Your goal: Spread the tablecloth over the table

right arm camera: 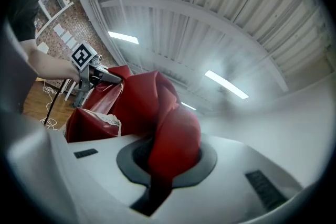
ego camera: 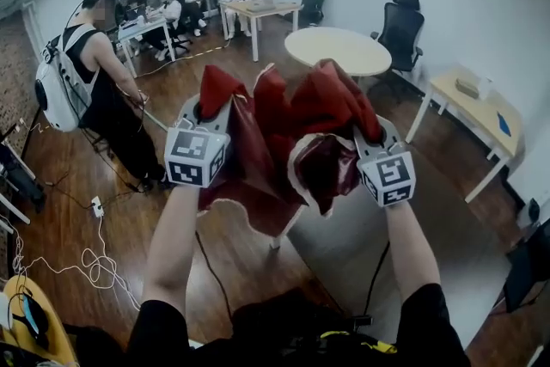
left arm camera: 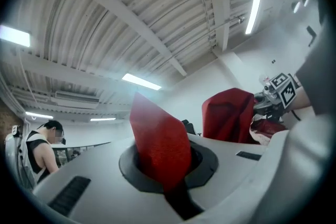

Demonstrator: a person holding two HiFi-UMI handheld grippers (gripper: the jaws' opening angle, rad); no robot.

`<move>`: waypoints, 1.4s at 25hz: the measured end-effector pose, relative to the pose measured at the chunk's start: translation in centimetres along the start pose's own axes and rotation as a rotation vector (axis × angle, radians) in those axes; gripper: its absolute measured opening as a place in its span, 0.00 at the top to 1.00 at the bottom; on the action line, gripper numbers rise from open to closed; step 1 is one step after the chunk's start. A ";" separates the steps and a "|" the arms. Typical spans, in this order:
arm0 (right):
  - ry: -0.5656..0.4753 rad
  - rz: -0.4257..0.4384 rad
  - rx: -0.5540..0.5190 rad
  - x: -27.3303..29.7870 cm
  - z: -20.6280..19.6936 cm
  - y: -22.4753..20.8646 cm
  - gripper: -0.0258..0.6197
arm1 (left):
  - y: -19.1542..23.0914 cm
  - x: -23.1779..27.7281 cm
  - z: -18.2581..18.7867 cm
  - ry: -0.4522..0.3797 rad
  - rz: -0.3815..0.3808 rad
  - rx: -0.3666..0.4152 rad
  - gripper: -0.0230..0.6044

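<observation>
Stretched forward from the bottom of the head view, the person's left forearm [ego camera: 172, 245] and right forearm [ego camera: 411, 249] each end in a gripper. The left gripper [ego camera: 204, 112] has its fingers shut tight on a fold of the red tablecloth [ego camera: 275, 142], and the right gripper [ego camera: 371, 133] has its fingers closed just as firmly on another bunched fold. Nothing else is between either pair.

The tablecloth hangs in the air on the camera's side of the round white table [ego camera: 338, 50], crumpled between the two grippers, with its pale trim [ego camera: 296, 159] showing. No part of it lies on any surface. Two separate grips held high probably serve to shake the cloth open before it is laid, so the spreading looks barely begun.

To the left of the round white table stands a person with a white backpack [ego camera: 53, 90].

No brand or wording can be read. The marker cubes [ego camera: 196, 157] carry only black-and-white square patterns.
</observation>
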State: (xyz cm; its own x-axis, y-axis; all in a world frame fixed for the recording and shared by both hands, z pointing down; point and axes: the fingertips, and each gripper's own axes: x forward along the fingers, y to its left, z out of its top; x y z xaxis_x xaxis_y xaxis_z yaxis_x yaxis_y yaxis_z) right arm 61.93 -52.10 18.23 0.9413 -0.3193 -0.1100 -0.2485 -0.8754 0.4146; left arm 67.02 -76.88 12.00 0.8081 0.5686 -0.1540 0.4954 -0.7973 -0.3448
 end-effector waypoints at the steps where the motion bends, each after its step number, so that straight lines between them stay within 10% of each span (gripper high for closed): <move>1: 0.002 -0.019 -0.004 -0.8 -0.3 -1.8 0.91 | -1.2 1.3 0.5 -0.002 -0.008 0.024 0.94; 12: 0.145 -0.247 -0.018 -3.7 -9.1 -15.9 0.91 | -10.8 18.5 -2.4 0.028 -0.227 -0.080 0.94; 25: 0.080 -0.522 -0.003 2.9 -7.6 -24.8 0.91 | -6.0 30.9 -0.7 -0.121 -0.322 0.027 0.94; 35: 0.168 -0.373 0.059 5.4 -12.6 -22.5 0.91 | -9.6 32.6 -5.9 -0.071 -0.418 -0.026 0.94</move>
State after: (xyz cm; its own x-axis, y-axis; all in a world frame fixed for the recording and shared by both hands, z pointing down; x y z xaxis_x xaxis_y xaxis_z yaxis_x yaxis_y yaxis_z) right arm 75.49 -29.59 19.74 0.9923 0.0835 -0.0918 0.1089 -0.9407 0.3213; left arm 90.48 -51.92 15.71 0.5119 0.8562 -0.0697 0.7847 -0.4991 -0.3676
